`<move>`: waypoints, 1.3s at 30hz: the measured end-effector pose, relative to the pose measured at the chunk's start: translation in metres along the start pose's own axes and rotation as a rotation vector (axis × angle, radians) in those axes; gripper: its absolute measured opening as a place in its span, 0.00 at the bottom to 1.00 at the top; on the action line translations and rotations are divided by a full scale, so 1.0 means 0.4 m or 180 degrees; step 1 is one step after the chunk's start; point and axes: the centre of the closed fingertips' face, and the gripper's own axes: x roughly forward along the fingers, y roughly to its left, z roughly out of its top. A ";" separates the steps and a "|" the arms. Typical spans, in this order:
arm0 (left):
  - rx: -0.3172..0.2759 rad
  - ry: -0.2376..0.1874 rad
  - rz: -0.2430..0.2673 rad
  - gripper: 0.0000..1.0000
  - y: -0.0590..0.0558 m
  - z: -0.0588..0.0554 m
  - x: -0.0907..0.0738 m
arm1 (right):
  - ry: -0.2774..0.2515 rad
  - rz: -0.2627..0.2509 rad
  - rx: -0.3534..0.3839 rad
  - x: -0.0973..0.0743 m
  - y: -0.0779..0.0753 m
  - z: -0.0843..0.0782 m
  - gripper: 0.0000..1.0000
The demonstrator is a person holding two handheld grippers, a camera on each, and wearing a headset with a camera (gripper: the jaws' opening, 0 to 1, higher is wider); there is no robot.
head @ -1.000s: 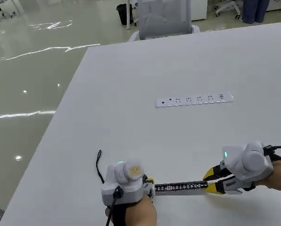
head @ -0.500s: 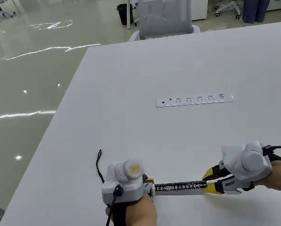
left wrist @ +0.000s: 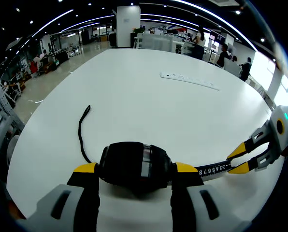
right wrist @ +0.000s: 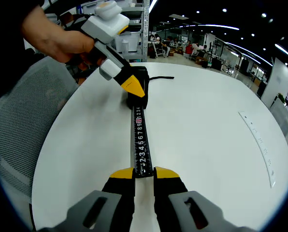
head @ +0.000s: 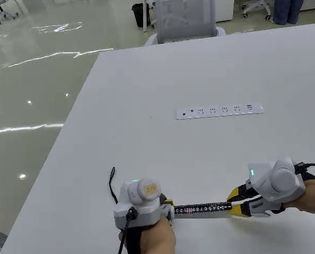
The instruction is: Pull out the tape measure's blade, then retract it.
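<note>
The black tape measure [left wrist: 133, 163] sits on the white table, clamped between the yellow-tipped fingers of my left gripper [left wrist: 134, 168], which shows at the table's near edge [head: 147, 207]. Its dark blade [head: 202, 208] with white numbers runs rightward along the table to my right gripper [head: 237, 202]. The right gripper [right wrist: 144, 172] is shut on the blade's [right wrist: 139, 140] end. A black wrist strap [head: 111, 185] trails from the case [right wrist: 137, 87] to the left.
A white power strip [head: 219, 110] lies flat near the table's middle, well beyond the grippers. A grey mesh chair [head: 185, 20] stands at the far edge. The table's left edge drops to a glossy floor [head: 30, 95].
The blade's length and both grippers stay almost the same; the right gripper has shifted very slightly. The head view has moved a little.
</note>
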 end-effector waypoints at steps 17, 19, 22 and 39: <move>-0.0002 0.0023 -0.0037 0.55 0.002 -0.001 0.002 | -0.0017 0.0006 -0.0013 0.009 0.003 0.008 0.13; -0.0004 0.0023 -0.0039 0.55 0.002 -0.001 0.001 | -0.0019 0.0004 -0.0017 0.010 0.003 0.010 0.13; 0.0011 0.0024 -0.0039 0.56 0.002 -0.001 0.002 | -0.0022 0.0005 -0.0020 0.010 0.003 0.012 0.13; 0.0040 0.0022 -0.0027 0.55 -0.001 -0.002 0.000 | -0.0042 0.0016 -0.0034 0.018 0.009 0.023 0.13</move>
